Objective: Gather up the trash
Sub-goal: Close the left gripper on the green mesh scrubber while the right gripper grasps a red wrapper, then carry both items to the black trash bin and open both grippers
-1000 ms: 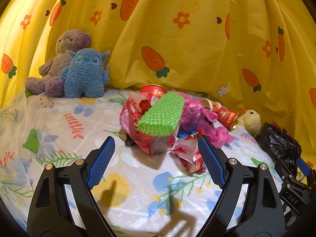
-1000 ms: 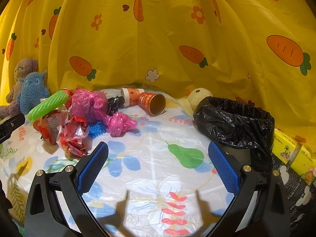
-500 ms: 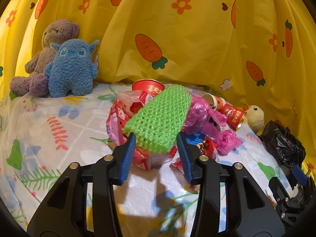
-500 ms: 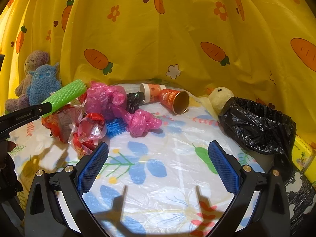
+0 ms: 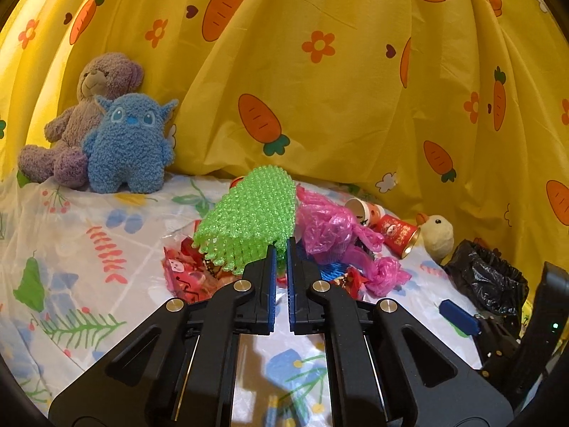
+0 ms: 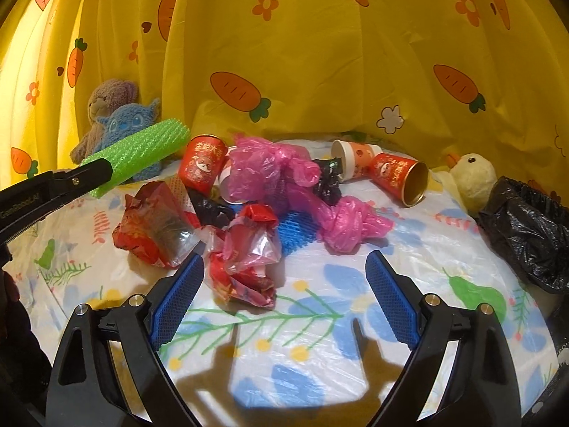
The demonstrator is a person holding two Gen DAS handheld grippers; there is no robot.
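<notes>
Black bin bag (image 6: 530, 227) at right edge of tabletop (image 6: 320, 338), mouth open, contents not visible. Left gripper (image 5: 281, 249) jaws pinch green foam net (image 5: 249, 217), lifted above trash pile (image 6: 249, 213). Right gripper (image 6: 284, 267) jaws spread, just been narrowing, empty. Red cup (image 6: 400, 178) lies tipped, empty.

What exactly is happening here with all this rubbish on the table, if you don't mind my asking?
A person is clearing trash with two handheld grippers. The left gripper has just closed on the green foam net sleeve and holds it above the pile of red wrappers and pink plastic bags. The right gripper, jaws wide, nothing between them, faces the pile. The black-lined bin waits at the right.
</notes>
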